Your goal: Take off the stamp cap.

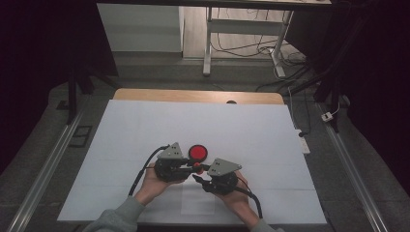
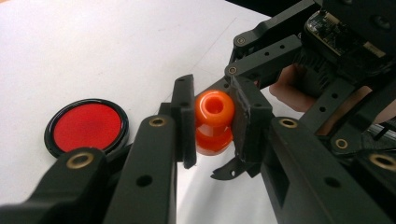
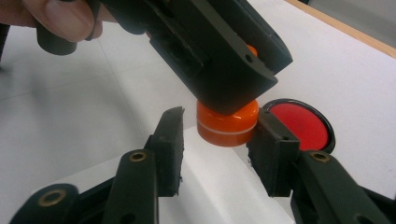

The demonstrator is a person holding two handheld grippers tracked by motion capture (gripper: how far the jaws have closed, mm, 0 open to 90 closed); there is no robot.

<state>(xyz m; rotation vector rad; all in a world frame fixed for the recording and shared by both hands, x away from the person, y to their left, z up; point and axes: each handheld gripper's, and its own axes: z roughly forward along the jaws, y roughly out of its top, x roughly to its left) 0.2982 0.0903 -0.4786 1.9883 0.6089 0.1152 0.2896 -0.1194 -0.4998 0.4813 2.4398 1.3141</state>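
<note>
Left tool point(image 2: 212, 126) clamped tight on a small orange bottle point(image 2: 214, 120), pads pressing its upper part from both sides, open mouth of the bottle facing the left gripper view. Bottle held just above the white surface point(image 1: 145, 130), near its front middle, between the two hands in the high view. Right tool point(image 3: 219, 149) brought in from the opposite side, jaws partly open around the bottle's lower orange part point(image 3: 227, 123), which carries a thin pale ring. In the right gripper view, one pad just beside or touching that part, the other standing clearly apart with a gap; no firm squeeze visible yet. Whether the nearer pad truly touches, hard to tell. Round red disc with a black rim point(image 1: 197, 152) lying flat on the surface just behind the two tools, close to the bottle but apart from it. Both tools point(image 1: 197, 170) meeting tip to tip in the high view, a hand point(image 1: 154, 186) wrapped around each body.
</note>
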